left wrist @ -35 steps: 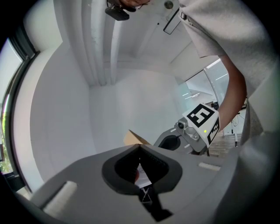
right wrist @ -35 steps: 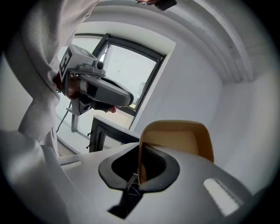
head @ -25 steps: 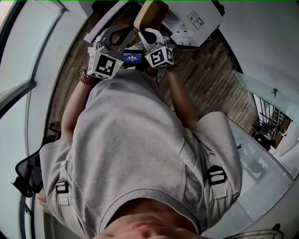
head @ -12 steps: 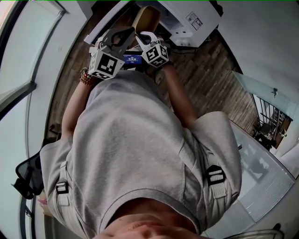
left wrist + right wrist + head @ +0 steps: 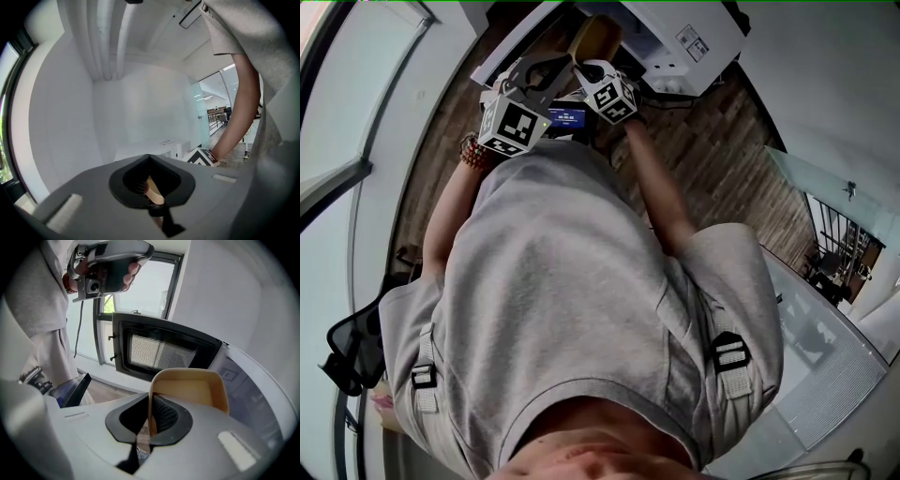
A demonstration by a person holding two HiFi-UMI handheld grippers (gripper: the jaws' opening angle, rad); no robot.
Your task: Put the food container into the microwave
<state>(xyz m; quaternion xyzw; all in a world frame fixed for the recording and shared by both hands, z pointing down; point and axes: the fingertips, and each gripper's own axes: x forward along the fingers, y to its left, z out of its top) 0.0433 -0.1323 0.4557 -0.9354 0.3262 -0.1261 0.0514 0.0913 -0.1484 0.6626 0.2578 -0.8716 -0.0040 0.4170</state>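
Note:
A tan food container (image 5: pixel 596 36) (image 5: pixel 192 386) stands upright in my right gripper (image 5: pixel 587 66) (image 5: pixel 151 420), whose jaws are shut on its near wall. Just beyond it is the microwave: its dark door (image 5: pixel 159 352) with a mesh window hangs open, and the white body (image 5: pixel 255 380) (image 5: pixel 694 28) lies to the right. My left gripper (image 5: pixel 549 67) (image 5: pixel 110 263) is held up to the left of the container, apart from it. In the left gripper view its jaws (image 5: pixel 150 187) stand slightly apart with only a tan sliver showing in the gap.
The person's grey-shirted torso (image 5: pixel 572 309) fills most of the head view. Wood floor (image 5: pixel 712 141) runs to the right of the microwave, with a glass railing (image 5: pixel 825 216) beyond. A window (image 5: pixel 140 287) sits behind the microwave door. A black chair (image 5: pixel 352 352) is at lower left.
The right gripper has carried the container a little farther up and forward, toward the microwave. The left gripper has hardly shifted.

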